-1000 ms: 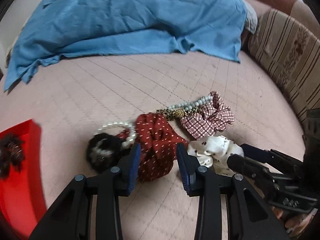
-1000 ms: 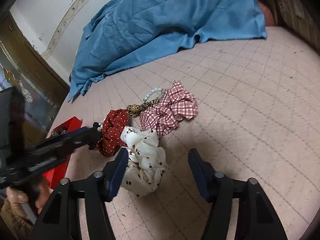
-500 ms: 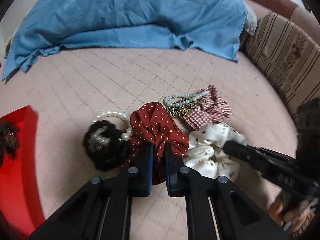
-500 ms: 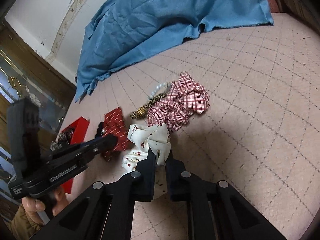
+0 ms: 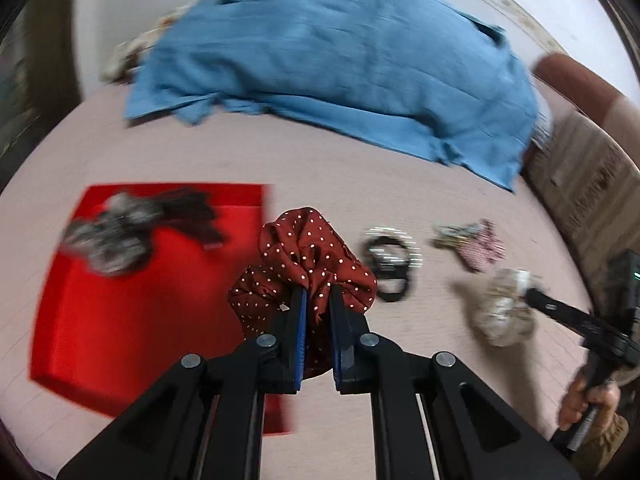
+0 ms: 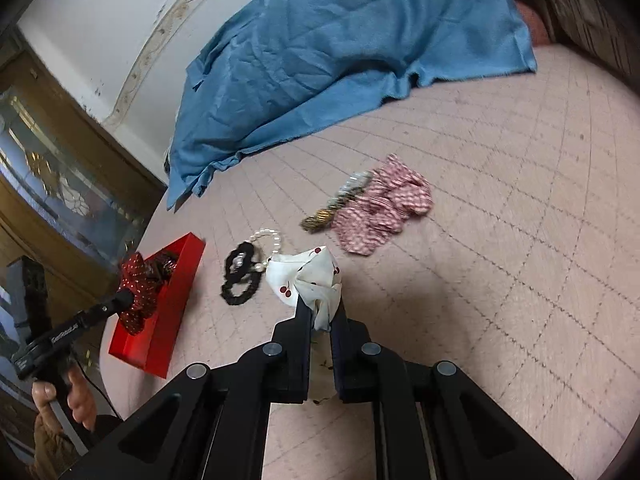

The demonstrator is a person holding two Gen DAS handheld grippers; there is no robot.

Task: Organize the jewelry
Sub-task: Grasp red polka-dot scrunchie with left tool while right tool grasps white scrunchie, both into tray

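Two handheld grippers work over a pink quilted bed cover (image 6: 500, 240) strewn with hair ties and bracelets. The left gripper (image 5: 318, 300) is clamped on a dark red scrunchie with white dots (image 5: 308, 256), holding it lifted beside the near edge of a red tray (image 5: 120, 320); seen from the right wrist camera, this scrunchie hangs right at the tray, though whether it is over the inside or just short of the rim is hard to judge. The right gripper (image 6: 320, 312) is pinched shut on a white scrunchie printed with cherries (image 6: 308, 276), raised off the cover. The tray already holds a few dark items (image 5: 132, 224), blurred in the left view, so some sorting appears done. Left loose on the cover are a black scrunchie (image 6: 240, 276) with a pearl bracelet (image 6: 268, 240) touching it, and, a little apart, a red and white checked scrunchie (image 6: 380, 208) with a gold and a pale bead bracelet (image 6: 340, 200) against its edge. A blue cloth (image 6: 340, 52) lies heaped at the far end of the bed. By the look of things the task is about midway: two pieces are in hand and not yet set down, and about five more wait to be collected
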